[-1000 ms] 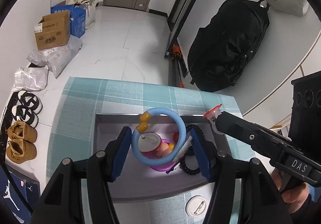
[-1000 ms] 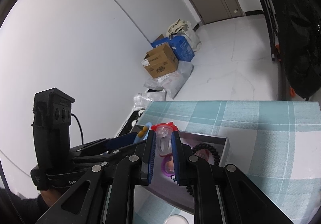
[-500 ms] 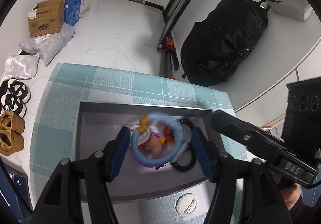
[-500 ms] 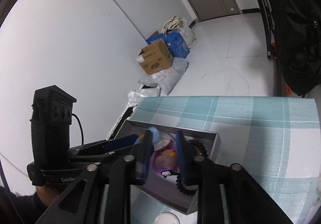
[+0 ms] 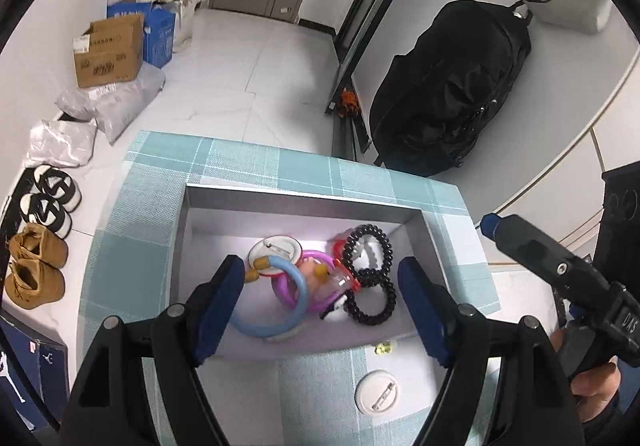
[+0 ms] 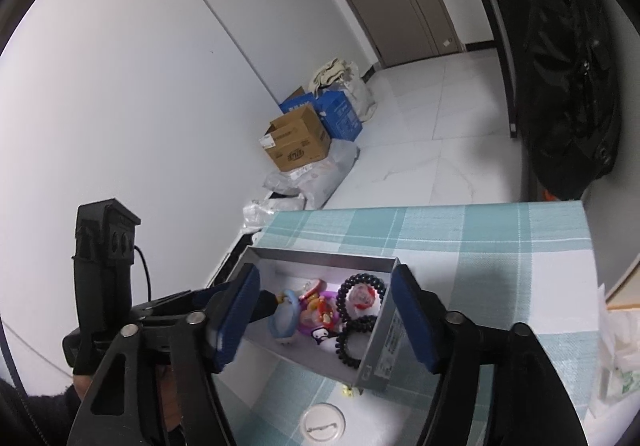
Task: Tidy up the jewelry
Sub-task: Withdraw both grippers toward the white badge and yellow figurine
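A grey open box [image 5: 304, 202] sits on the teal checked cloth; it also shows in the right wrist view [image 6: 380, 362]. Inside lie a light-blue ring [image 5: 272, 322], a purple ring [image 5: 316, 258], black coil bands [image 5: 368, 282], a white badge [image 5: 276, 248] and a red-capped piece [image 5: 344, 282]. My left gripper [image 5: 320, 306] is open and empty above the box's near side. My right gripper [image 6: 324, 316] is open and empty above the box; its arm shows in the left wrist view [image 5: 552, 262].
A white pin badge [image 5: 377, 392] and a small yellow piece [image 5: 385, 347] lie on the cloth in front of the box. A black backpack [image 5: 448, 94], cardboard boxes [image 5: 108, 50] and shoes [image 5: 36, 262] are on the floor beyond the table.
My left gripper let go of the blue ring, which now lies in the box. My right gripper opened and released the red-capped piece into the box. Both grippers have drawn back.
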